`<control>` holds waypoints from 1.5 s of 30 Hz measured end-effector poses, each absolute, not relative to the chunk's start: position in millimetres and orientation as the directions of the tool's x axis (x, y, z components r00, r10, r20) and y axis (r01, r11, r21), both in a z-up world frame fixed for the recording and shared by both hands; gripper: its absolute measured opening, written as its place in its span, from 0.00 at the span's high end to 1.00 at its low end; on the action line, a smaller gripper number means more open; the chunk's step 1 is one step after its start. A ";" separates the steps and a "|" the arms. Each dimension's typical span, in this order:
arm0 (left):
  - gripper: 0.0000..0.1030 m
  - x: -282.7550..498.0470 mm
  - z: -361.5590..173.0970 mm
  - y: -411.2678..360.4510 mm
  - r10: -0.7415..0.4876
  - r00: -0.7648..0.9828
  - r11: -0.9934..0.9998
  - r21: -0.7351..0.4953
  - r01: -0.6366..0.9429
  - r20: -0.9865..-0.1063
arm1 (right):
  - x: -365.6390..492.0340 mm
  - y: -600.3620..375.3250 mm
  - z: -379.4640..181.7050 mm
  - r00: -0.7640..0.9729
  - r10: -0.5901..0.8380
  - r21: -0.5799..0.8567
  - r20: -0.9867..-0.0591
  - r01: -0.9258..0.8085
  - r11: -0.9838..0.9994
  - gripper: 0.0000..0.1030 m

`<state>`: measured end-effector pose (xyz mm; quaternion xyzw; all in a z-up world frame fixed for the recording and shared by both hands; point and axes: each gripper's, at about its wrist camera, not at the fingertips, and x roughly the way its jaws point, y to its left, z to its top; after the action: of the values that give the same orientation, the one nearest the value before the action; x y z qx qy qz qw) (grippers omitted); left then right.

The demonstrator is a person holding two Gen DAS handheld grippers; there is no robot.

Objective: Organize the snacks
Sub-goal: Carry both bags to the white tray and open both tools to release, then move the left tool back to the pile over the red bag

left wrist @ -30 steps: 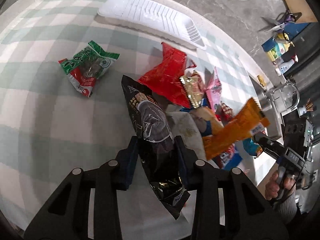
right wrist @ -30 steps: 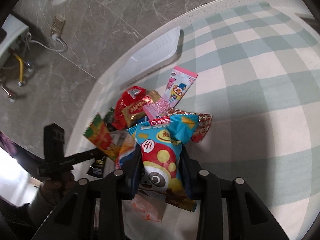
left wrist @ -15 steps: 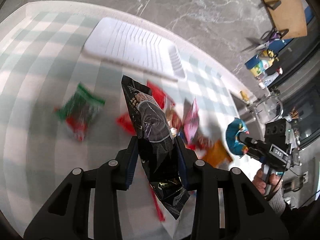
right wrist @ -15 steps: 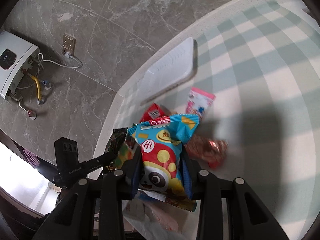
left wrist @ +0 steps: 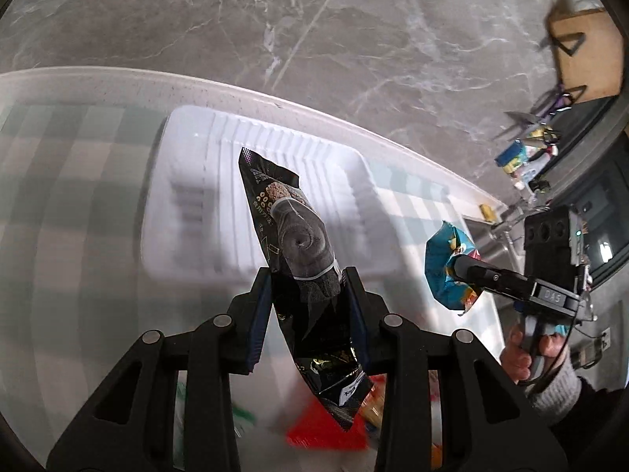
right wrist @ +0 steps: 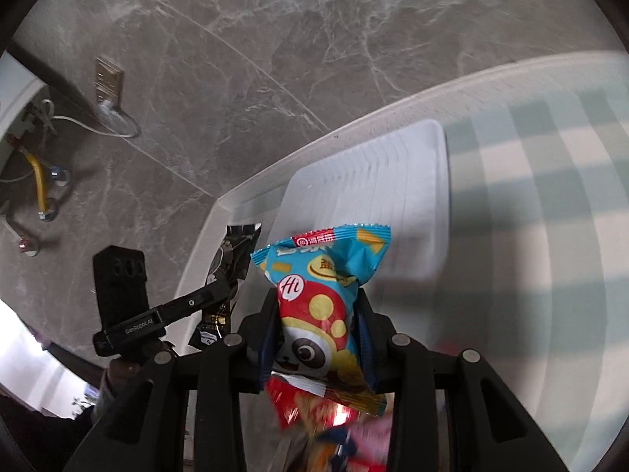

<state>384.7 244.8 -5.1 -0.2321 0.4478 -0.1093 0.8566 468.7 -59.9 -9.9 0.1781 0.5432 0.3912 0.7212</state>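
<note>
In the left wrist view, the green-and-white checked cloth (left wrist: 59,196) covers the worktop at the left of the frame. Right of it, mid-frame, lies the white ribbed tray (left wrist: 196,204), blurred. In front of the tray, at lower centre, the left tool (left wrist: 308,306) is pinching a black snack packet (left wrist: 298,244), which stands nearly upright between its fingers with its top overlapping the tray in the picture. Blurred red and green wrappers (left wrist: 326,432) show at the bottom edge. At the right, the right tool (left wrist: 458,271) is clamped on a blue snack packet (left wrist: 444,267).

In the right wrist view, the left tool (right wrist: 226,287) with its black packet (right wrist: 232,251) sits at mid-left. At lower centre the blue packet (right wrist: 322,287), printed with a cartoon face, is gripped upright. The tray (right wrist: 385,204) lies behind it, centre right, and checked cloth (right wrist: 550,236) fills the right side.
</note>
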 end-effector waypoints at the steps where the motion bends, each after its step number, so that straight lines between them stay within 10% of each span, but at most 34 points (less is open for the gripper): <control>1: 0.68 395.6 -8.8 246.6 -0.391 0.571 0.872 -0.489 -0.021 -0.722 | 477.6 -52.7 -14.2 0.101 0.749 0.675 -0.655 -0.369 0.639 0.63; 19: 0.67 480.2 -45.9 272.6 -0.259 0.573 0.928 -0.365 -0.075 -0.777 | 545.2 -3.9 -60.8 0.155 0.583 0.482 -0.798 -0.417 0.771 0.59; 45: 0.59 304.1 -42.1 138.0 -0.293 0.432 0.947 -0.194 0.258 -0.853 | 326.8 -117.5 -8.5 0.163 0.536 0.390 -0.828 -0.520 0.760 0.41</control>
<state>304.1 138.0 -42.1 -0.0172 0.5075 -0.1626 0.8460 326.8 -117.5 -8.5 0.0076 0.5466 0.3462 0.7624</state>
